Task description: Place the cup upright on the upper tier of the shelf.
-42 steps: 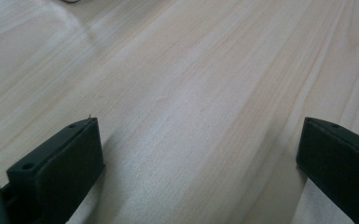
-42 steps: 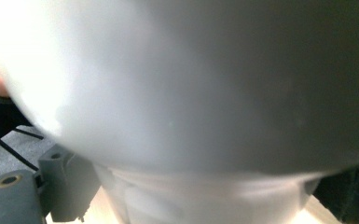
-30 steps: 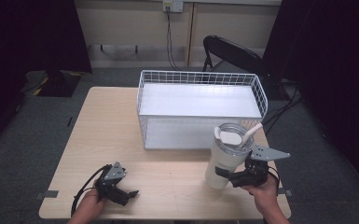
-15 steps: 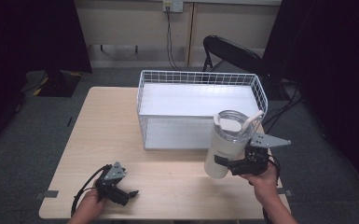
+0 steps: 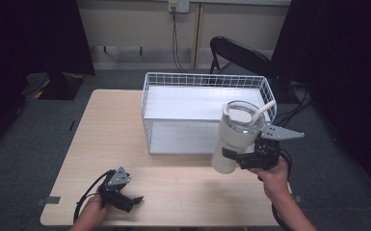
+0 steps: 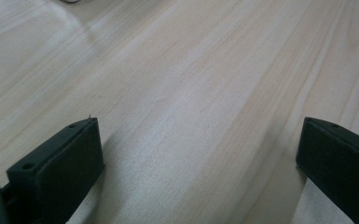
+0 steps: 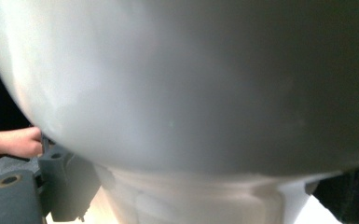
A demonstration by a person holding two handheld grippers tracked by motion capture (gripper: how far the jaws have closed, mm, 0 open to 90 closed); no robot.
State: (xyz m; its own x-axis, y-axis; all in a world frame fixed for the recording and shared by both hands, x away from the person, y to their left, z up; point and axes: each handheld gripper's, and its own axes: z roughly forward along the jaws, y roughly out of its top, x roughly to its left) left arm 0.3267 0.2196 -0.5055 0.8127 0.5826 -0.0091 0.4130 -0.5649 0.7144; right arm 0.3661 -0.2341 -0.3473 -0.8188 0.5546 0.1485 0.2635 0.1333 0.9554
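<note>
Hanging above the tabletop at the right, a tall white insulated tumbler with a clear lid and a white straw (image 5: 234, 137) is clamped low on its body between the jaws of the right gripper (image 5: 241, 160), which comes at it from the right. The tumbler leans a little, its base toward the near left and its lid toward the far right. Its lower end is over the table just on the near side of the basket's near right corner, while its lid overlaps the basket's near wall in the high view. In the right gripper view the tumbler's pale curved wall (image 7: 182, 84) sits close up, with a black jaw at either side of its narrower lower part.

Just behind the tumbler stands a white rectangular wire basket (image 5: 147, 103) with a white floor, set on the far half of the light wooden table (image 5: 111, 130).

The left gripper (image 5: 136, 199) rests on the table at the near left corner, well apart from the tumbler and the basket, held by the person's left hand (image 5: 94, 211). In the left gripper view its two black jaws are spread wide with bare wood (image 6: 186, 107) between them.

Beyond the table, a black folding chair (image 5: 236, 53) stands on the grey floor behind the basket.
</note>
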